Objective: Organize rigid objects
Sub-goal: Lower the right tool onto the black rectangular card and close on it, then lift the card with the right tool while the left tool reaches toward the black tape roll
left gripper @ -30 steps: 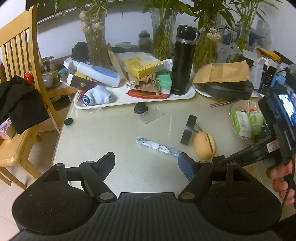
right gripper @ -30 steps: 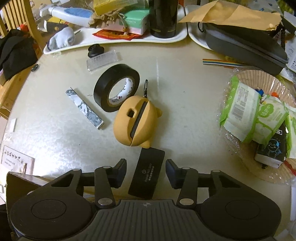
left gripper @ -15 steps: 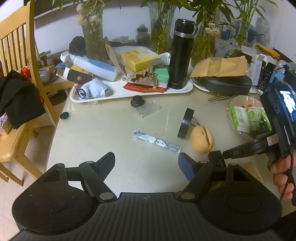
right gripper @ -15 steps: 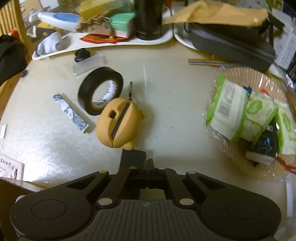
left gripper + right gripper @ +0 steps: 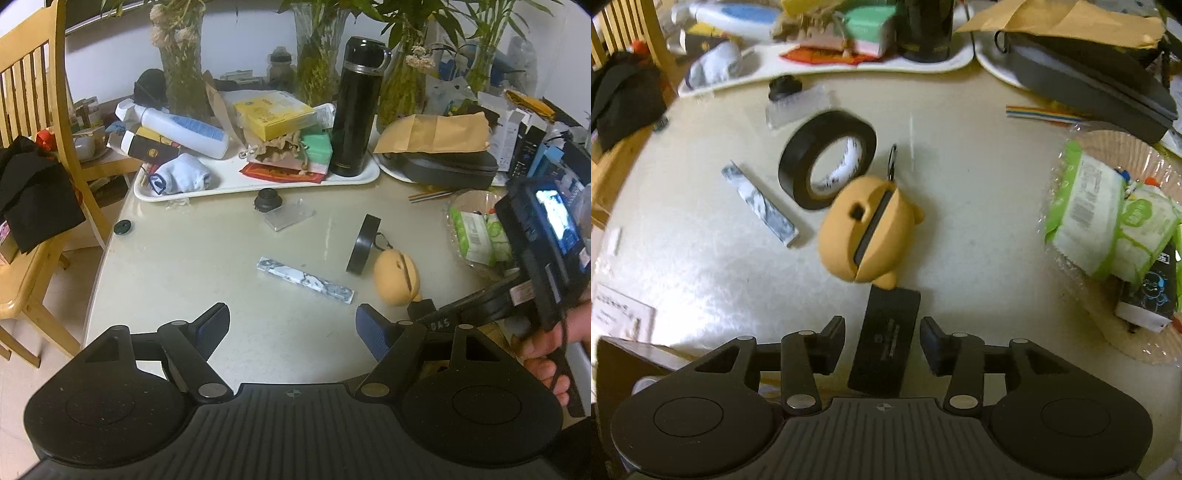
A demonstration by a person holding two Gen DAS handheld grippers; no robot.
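Black box [image 5: 888,338] between parted fingers [image 5: 833,338]

Your left view looks across the surface [image 5: 221,280] from farther back. Your right sits nearer, angled down. Both share the tape roll [image 5: 362,244] [image 5: 827,158].

A glossy pale tabletop [image 5: 979,206] mirrors the room light beneath a smooth roll of shiny black plastic tape [image 5: 827,158] and a matt, rubbery orange case [image 5: 864,229]. A flat matt black box [image 5: 886,347] lies between matt black plastic gripper fingers [image 5: 833,341]. Behind, a glossy black flask [image 5: 354,107] with a metal band stands on a smooth white tray [image 5: 258,182], beside crumpled brown paper [image 5: 436,133] and a varnished wooden chair [image 5: 48,122].
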